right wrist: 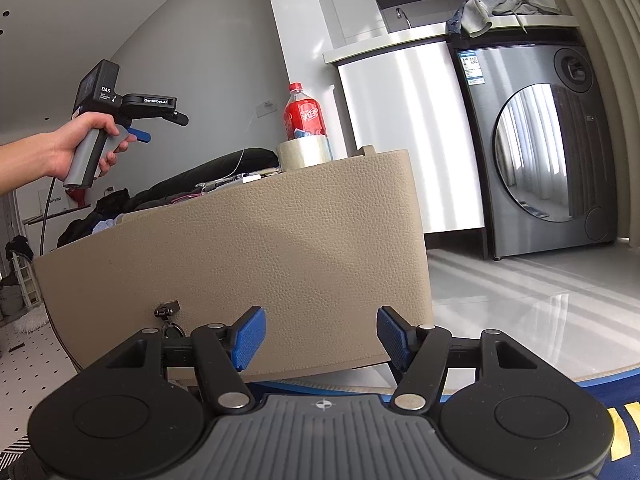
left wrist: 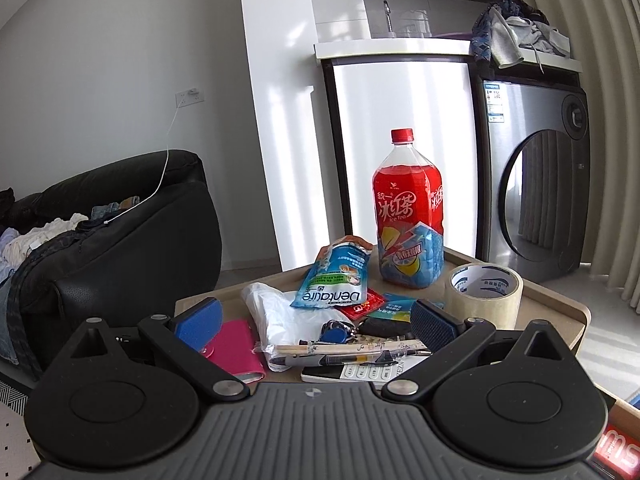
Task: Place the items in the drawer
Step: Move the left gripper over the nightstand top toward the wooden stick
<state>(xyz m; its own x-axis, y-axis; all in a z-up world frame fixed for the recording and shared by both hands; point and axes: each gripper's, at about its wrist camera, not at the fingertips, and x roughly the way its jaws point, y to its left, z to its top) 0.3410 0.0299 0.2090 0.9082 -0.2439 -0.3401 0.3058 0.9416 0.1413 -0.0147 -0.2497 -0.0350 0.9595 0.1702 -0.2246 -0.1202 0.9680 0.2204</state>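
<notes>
Both grippers gape, nothing grasped
Left gripper (left wrist: 316, 322) hovers over the tabletop clutter to choose an item; right gripper (right wrist: 320, 338) waits low, facing the beige cabinet front (right wrist: 256, 248)

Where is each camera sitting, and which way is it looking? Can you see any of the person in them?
Left wrist: rides the left gripper, above the tan table, looking over the clutter at the ice tea bottle and tape roll; no body shows.
Right wrist: rides the right gripper, held low, facing the table's tan side; the person's left hand shows, holding the other gripper.
Both share: the bottle, tape roll and washing machine.
</notes>
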